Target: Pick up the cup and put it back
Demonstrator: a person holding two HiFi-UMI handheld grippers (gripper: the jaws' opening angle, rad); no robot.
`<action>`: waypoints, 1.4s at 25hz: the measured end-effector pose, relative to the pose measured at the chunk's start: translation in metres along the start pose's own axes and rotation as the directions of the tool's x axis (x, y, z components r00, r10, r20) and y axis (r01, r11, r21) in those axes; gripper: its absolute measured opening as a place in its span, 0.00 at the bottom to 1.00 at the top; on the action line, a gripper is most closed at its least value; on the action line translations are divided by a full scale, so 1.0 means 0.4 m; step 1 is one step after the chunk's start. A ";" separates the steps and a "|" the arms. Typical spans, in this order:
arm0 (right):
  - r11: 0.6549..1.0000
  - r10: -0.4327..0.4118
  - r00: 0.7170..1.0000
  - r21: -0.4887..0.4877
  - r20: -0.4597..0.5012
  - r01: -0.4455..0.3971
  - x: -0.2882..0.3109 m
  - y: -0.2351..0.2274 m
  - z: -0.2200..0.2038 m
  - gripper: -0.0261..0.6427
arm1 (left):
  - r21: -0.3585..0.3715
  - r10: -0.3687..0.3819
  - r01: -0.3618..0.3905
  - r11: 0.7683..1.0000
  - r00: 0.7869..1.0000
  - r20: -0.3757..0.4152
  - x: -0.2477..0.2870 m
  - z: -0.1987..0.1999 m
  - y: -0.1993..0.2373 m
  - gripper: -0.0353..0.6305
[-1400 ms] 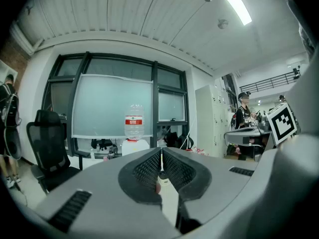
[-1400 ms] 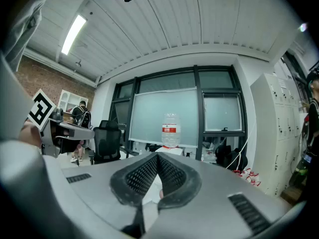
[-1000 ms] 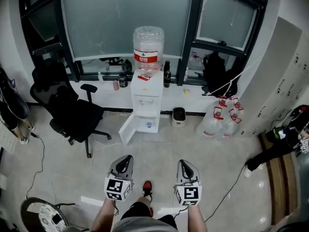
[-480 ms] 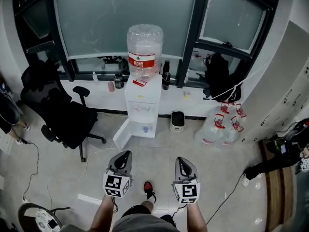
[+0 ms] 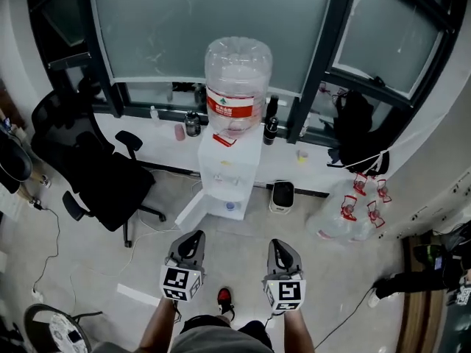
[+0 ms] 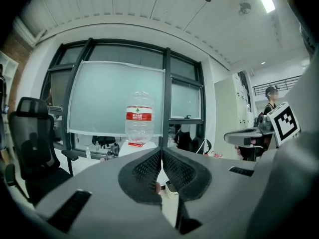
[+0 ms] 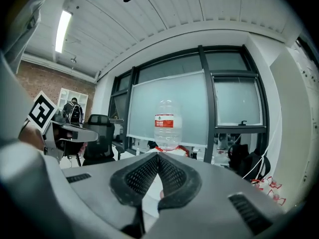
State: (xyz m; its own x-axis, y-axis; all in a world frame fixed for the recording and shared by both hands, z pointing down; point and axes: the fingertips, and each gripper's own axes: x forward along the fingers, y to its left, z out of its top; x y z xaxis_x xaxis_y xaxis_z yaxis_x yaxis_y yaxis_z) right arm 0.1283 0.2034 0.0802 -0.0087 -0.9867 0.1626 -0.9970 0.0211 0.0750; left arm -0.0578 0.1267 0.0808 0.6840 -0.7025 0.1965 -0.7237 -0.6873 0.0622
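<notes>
A white water dispenser (image 5: 229, 169) with a big clear bottle (image 5: 237, 79) stands against the window sill, its lower door open. A small pale thing (image 5: 230, 206) sits in that lower compartment. On the sill stand a small pink cup (image 5: 178, 132) and a yellowish cup (image 5: 302, 155); I cannot tell which one is the task's cup. My left gripper (image 5: 190, 243) and right gripper (image 5: 279, 248) hang side by side over the floor, well short of the dispenser. Both are shut with nothing between the jaws. The bottle (image 6: 139, 121) (image 7: 167, 124) shows straight ahead of each gripper (image 6: 161, 152) (image 7: 158, 156).
A black office chair (image 5: 92, 160) stands left of the dispenser. A small bin (image 5: 281, 195) and empty water jugs (image 5: 352, 215) sit to its right, a black bag (image 5: 359, 120) on the sill. Cables lie on the floor. A person (image 6: 271, 101) stands behind.
The view has moved forward: the dispenser and bottle look bigger and closer. Both grippers keep their place in the picture and stay shut.
</notes>
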 end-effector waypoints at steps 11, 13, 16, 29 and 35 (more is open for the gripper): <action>0.997 0.076 0.997 0.000 -0.026 -0.076 0.215 -0.008 -0.019 0.07 | -0.038 0.080 -0.082 0.996 0.996 -0.035 0.119 -0.029 0.132 0.10; 0.996 0.091 0.995 0.003 -0.030 -0.091 0.257 -0.010 -0.033 0.07 | -0.041 0.094 -0.096 0.995 0.995 -0.039 0.143 -0.041 0.154 0.10; 0.992 0.123 0.992 0.000 -0.036 -0.123 0.321 -0.007 -0.067 0.07 | -0.049 0.114 -0.116 0.992 0.992 -0.048 0.179 -0.071 0.181 0.10; 0.969 0.246 0.966 0.008 -0.077 -0.246 0.664 -0.010 -0.406 0.07 | -0.067 0.183 -0.189 0.980 0.980 -0.083 0.433 -0.361 0.314 0.10; 0.957 0.289 0.953 0.001 -0.087 -0.291 0.789 -0.005 -0.620 0.07 | -0.069 0.194 -0.202 0.977 0.976 -0.099 0.554 -0.573 0.357 0.10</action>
State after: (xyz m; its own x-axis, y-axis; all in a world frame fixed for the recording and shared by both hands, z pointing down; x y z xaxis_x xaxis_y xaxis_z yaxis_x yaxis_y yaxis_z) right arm 0.1469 -0.0682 0.3756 -0.2901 -0.9203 0.2624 -0.9515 0.3067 0.0235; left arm -0.0305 -0.0845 0.3574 0.5178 -0.8007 0.3012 -0.8513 -0.5173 0.0883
